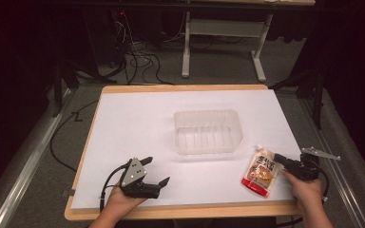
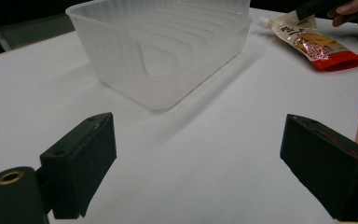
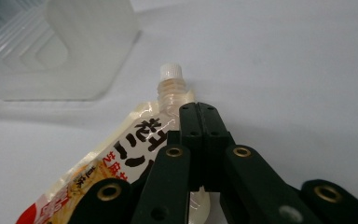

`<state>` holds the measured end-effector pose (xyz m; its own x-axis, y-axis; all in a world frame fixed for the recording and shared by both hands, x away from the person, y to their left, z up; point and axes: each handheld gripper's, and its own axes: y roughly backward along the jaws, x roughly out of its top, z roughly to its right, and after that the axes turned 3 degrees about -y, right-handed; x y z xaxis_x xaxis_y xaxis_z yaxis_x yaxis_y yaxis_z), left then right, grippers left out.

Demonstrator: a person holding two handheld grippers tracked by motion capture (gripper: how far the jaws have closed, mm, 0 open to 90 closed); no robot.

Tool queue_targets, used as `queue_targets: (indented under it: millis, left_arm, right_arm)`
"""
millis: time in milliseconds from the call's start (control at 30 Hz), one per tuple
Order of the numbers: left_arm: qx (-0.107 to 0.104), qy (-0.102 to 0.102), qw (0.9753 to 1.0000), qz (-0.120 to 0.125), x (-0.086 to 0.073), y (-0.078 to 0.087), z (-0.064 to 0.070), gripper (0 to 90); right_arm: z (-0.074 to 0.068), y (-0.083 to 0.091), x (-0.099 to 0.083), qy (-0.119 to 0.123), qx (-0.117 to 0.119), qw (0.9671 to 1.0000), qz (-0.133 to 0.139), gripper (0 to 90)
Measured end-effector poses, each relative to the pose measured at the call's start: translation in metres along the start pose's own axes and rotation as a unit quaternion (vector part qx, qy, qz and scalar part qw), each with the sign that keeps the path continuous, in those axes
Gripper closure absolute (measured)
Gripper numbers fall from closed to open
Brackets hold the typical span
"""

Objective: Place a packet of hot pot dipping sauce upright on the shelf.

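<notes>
Pouch [image 3: 121, 154] lies pinched beneath right gripper [image 3: 199, 112].

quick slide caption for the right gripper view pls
Right gripper shut over the upper edge of a spouted sauce pouch lying beside a clear plastic tub.

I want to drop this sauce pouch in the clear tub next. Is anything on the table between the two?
Nothing visible: only bare white table lies between the pouch and the tub.

White-topped table [image 1: 138, 123], clear plastic tub [image 1: 208, 131] at centre, sauce pouch [image 1: 261, 172] lying right
</notes>
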<state>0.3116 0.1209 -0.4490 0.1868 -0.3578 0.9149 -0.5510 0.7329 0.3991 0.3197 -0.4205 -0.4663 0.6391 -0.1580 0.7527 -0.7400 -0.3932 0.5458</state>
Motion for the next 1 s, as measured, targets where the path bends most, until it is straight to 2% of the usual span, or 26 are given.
queue_targets:
  millis: [133,333,500,767,1000]
  left_arm:
    - [0.000,0.000,1.0000,0.001,0.000,0.000,0.000,11.2]
    - [0.000,-0.002,1.0000,0.002,0.000,0.000,0.000,11.2]
    - [-0.001,-0.002,1.0000,0.004,0.001,0.001,0.000,11.2]
    - [-0.002,-0.002,1.0000,0.006,0.001,0.001,0.000,11.2]
    - [-0.002,-0.003,1.0000,0.005,0.001,0.001,0.000,11.2]
  right_arm:
    - [-0.008,0.010,0.002,0.015,0.006,0.9995,0.026,90.0]
    - [-0.024,0.023,0.006,0.044,0.020,0.9968,0.064,90.0]
    - [-0.035,0.031,0.008,0.056,0.029,0.9947,0.081,90.0]
    - [-0.058,0.049,0.012,0.086,0.052,0.9881,0.117,90.0]
    - [-0.076,0.056,0.016,0.112,0.055,0.9824,0.139,90.0]
